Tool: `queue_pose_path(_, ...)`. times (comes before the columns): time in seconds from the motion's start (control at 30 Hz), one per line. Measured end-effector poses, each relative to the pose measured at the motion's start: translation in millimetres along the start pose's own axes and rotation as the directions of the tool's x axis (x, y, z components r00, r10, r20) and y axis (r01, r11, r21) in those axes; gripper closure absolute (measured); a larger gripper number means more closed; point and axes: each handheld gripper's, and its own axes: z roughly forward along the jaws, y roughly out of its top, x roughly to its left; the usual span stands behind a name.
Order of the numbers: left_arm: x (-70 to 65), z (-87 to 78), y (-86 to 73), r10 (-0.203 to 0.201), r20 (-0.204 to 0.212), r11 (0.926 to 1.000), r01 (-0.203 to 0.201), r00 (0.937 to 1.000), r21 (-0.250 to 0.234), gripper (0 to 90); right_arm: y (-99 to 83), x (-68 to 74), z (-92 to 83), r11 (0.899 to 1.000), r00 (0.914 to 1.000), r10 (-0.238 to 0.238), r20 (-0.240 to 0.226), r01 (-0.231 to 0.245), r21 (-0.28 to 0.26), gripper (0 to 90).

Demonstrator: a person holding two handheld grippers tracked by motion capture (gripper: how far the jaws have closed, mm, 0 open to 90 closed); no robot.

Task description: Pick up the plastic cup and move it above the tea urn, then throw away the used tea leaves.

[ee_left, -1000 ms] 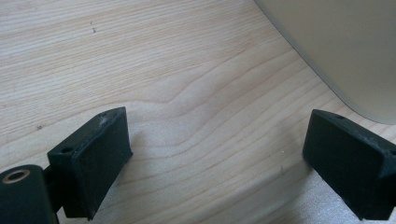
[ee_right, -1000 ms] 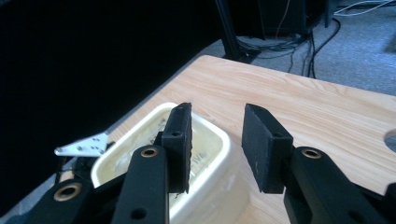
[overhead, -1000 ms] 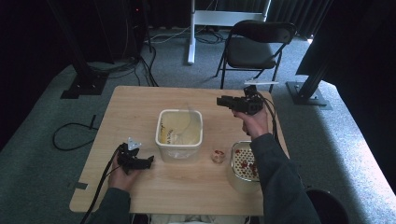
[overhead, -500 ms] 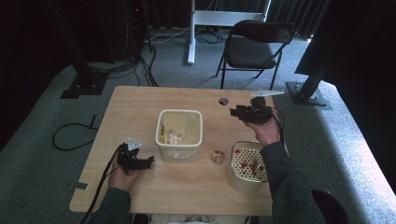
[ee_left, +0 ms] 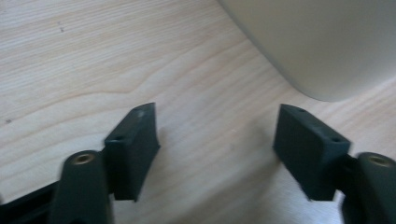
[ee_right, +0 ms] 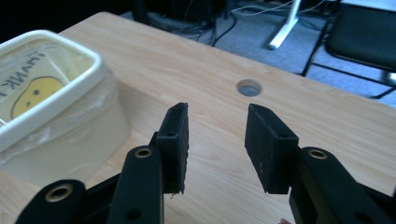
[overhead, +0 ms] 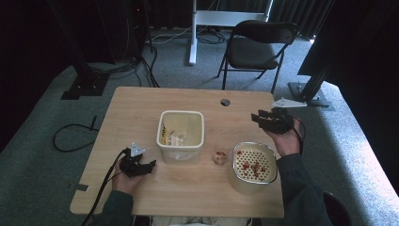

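Note:
A cream plastic tub [overhead: 181, 136] stands mid-table, with a printed paper with a yellow smiley [ee_right: 32, 91] lying inside it. My left gripper [overhead: 149, 165] rests low near the front left, just left of the tub; its jaws stand wide open over bare wood [ee_left: 215, 140], and the tub's rounded corner [ee_left: 327, 42] is ahead on the right. My right gripper [overhead: 256, 117] hovers over the right side of the table, open with nothing between its jaws [ee_right: 217, 140], pointing toward the tub.
A metal bowl [overhead: 254, 165] holding small red pieces sits at the front right. A small pinkish object [overhead: 219, 157] lies between bowl and tub. A cable hole [overhead: 225, 102] is near the far edge. A folding chair [overhead: 259, 44] stands behind the table.
My right gripper has moved right and toward the person, away from above the tub, and has come lower. The left gripper has stayed put.

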Motion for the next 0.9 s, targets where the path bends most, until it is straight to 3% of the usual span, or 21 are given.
queue_pose_path(0.13, -14.1, -2.8, -2.3, 0.012, 0.012, 0.9999, -0.012, 0.9999, 0.001, 33.5, -18.1, -15.6, -13.1, 1.0, 0.9974, 0.019, 0.069, -0.018, -0.018, 58.4)
queue_pose_path(0.2, -17.5, -3.3, -3.0, 0.017, 0.016, 0.9999, -0.017, 0.9997, 0.0, 33.8, -21.5, -18.2, -14.4, 1.0, 0.997, 0.026, 0.073, -0.025, -0.019, 58.3)
queue_pose_path(0.33, -30.5, -4.8, -4.9, 0.035, 0.036, 0.9994, -0.034, 0.9988, -0.006, 34.1, -44.5, -36.5, -20.6, 0.996, 0.9901, 0.088, 0.109, -0.086, -0.023, 58.4)
queue_pose_path(0.6, -36.3, -5.1, -4.8, 0.045, 0.046, 0.999, -0.045, 0.9979, -0.005, 35.2, -67.2, -47.9, -22.8, 0.994, 0.9779, 0.105, 0.181, -0.105, -0.005, 57.8)
queue_pose_path(0.7, -42.1, -7.2, -4.1, 0.075, 0.036, 0.9972, -0.074, 0.9966, -0.004, 37.3, -74.9, -50.8, -22.2, 0.994, 0.9719, 0.106, 0.21, -0.108, -0.005, 56.4)
queue_pose_path(0.8, -51.6, -12.3, -1.7, 0.108, 0.051, 0.993, -0.106, 0.9928, -0.053, 35.5, -85.2, -53.9, -18.6, 0.992, 0.9664, 0.12, 0.227, -0.124, 0.004, 54.7)
queue_pose_path(0.9, -62.4, -16.5, 1.3, 0.124, 0.103, 0.9882, -0.113, 0.987, -0.103, 34.5, -96.8, -55.8, -13.1, 0.991, 0.9621, 0.125, 0.242, -0.135, 0.023, 53.3)
